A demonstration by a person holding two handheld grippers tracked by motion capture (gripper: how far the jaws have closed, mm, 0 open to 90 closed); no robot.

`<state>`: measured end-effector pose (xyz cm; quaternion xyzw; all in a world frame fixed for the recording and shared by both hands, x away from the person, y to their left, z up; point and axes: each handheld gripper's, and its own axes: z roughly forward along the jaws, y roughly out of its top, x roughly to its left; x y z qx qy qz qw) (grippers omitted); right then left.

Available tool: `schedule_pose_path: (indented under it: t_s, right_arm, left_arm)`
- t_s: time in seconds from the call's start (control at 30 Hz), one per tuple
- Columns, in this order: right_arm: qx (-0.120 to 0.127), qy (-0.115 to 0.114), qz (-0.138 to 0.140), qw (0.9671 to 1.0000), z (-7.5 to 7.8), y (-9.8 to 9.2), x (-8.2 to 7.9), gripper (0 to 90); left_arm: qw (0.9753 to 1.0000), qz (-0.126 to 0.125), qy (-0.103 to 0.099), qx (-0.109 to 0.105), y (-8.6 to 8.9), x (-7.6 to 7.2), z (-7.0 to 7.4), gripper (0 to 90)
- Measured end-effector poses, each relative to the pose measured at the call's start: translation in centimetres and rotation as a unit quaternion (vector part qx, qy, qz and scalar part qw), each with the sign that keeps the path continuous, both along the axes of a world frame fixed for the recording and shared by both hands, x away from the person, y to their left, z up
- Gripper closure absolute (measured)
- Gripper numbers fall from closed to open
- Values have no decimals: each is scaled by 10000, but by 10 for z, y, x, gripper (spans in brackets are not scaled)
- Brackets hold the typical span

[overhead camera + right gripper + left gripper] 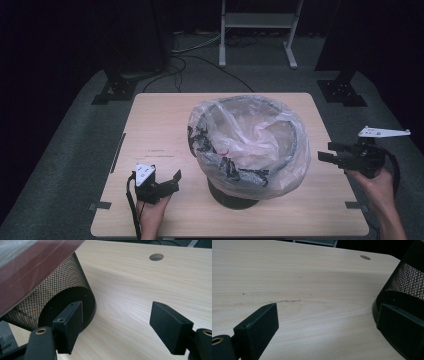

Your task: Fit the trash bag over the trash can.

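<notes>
Mesh bin [235,197] with plastic liner [250,145] mid-table.
Left gripper [172,181] and right gripper [325,152] flank it, jaws wide, empty.

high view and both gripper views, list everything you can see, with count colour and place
mesh bin: one, black, mid table, nearer the person's edge
plastic bag: one, clear with dark print, lining the bin and folded over its rim
table: one, light wood, centre of the high view
table hole: one, round, in the tabletop beyond the right gripper
frame: one, pale grey, on the floor behind the table
stand feet: two, black, at the table's far corners
cables: a few, dark and light, on the floor behind
left gripper: one, black, jaws apart, low by the bin's left side
right gripper: one, black, jaws apart, at the bin's right side
</notes>
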<state>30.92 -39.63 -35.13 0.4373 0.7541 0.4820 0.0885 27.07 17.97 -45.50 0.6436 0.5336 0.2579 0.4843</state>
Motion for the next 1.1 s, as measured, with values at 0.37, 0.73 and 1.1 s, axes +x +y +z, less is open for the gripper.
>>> schedule_pose_path:
  t_s: [0.37,0.73,1.1]
  right_arm:
    - [103,72,-51,9999,-13,0,-2,257]
    - [81,181,-70,9998,-27,-2,-7,257]
    - [92,288,-91,9995,-41,-3,-13,258]
  left_arm:
    - [10000,4,3,6,1,-1,0,29]
    - [10000,5,-7,11,0,-2,1,29]
    - [10000,2,-24,21,0,-2,1,29]
